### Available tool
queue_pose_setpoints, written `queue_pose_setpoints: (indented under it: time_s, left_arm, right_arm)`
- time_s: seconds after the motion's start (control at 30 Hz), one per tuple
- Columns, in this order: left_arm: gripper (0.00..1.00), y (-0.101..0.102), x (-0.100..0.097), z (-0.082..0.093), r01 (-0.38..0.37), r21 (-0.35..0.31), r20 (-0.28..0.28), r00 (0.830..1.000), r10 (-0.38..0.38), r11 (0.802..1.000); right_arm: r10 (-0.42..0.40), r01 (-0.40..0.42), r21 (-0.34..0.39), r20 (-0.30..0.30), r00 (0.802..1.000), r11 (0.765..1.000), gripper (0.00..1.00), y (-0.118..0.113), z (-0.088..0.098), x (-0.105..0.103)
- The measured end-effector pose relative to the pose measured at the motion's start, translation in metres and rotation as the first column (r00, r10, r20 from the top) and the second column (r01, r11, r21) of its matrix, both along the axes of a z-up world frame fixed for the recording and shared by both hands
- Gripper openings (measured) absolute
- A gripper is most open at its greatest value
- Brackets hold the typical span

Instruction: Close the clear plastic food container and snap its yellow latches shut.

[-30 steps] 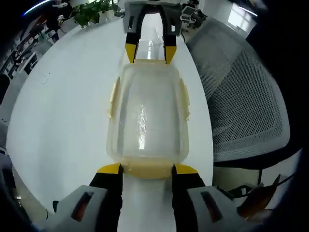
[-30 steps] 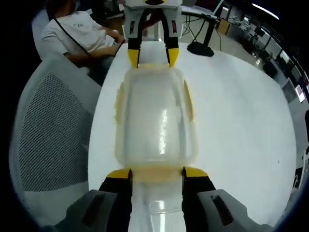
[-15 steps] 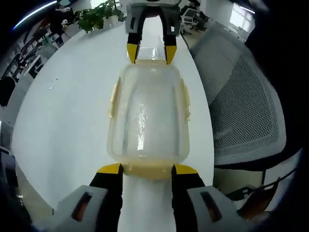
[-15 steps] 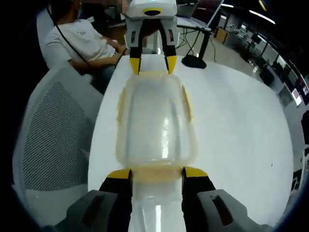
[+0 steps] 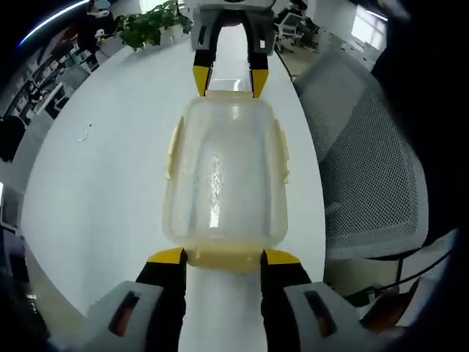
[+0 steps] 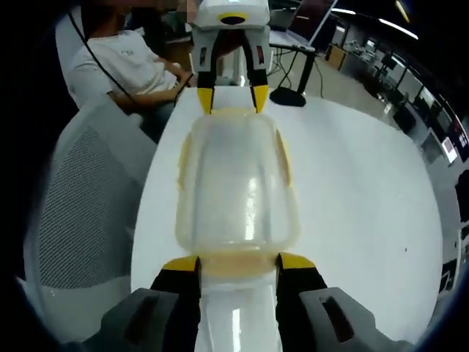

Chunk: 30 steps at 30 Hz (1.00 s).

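The clear plastic container with its lid on lies lengthwise between both grippers over the white table. My left gripper is shut on the yellow latch at its near end. The right gripper grips the far end. In the right gripper view the same container runs from my right gripper, shut on the near yellow latch, to the left gripper at the far end. Yellow side latches stick out a little from the long sides.
The round white table spreads to the left, with a plant at its far edge. A grey mesh chair stands close beside the table. A seated person and a black stand base are beyond the chair.
Both views have shifted a little against the table and room. The container stays between the same two grips, and the jaws have not changed their spread.
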<state>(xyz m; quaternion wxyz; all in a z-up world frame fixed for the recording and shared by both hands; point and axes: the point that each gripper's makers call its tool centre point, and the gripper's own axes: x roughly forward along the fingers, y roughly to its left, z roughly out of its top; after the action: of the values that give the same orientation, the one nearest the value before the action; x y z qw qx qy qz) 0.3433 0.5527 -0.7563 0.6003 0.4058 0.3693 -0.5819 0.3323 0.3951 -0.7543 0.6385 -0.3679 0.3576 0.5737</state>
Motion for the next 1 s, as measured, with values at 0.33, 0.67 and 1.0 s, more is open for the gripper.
queue_pose_setpoints:
  time_s: [0.33,0.67,1.0]
  left_arm:
    - [0.38,-0.011,-0.001,0.002,-0.02,0.0,0.005,1.0,0.02,1.0]
    - [0.38,-0.033,-0.007,0.004,-0.045,-0.006,0.008,0.999,0.045,0.999]
    - [0.38,-0.051,-0.007,0.007,-0.051,0.001,0.0,0.999,0.051,0.999]
  right_arm:
    - [0.018,-0.018,0.003,-0.001,1.0,1.0,0.39,-0.012,0.003,0.002]
    - [0.039,-0.039,-0.002,0.013,0.999,0.999,0.39,-0.033,0.004,-0.001]
    - [0.048,-0.048,0.009,0.016,0.999,0.999,0.39,-0.052,0.007,0.0]
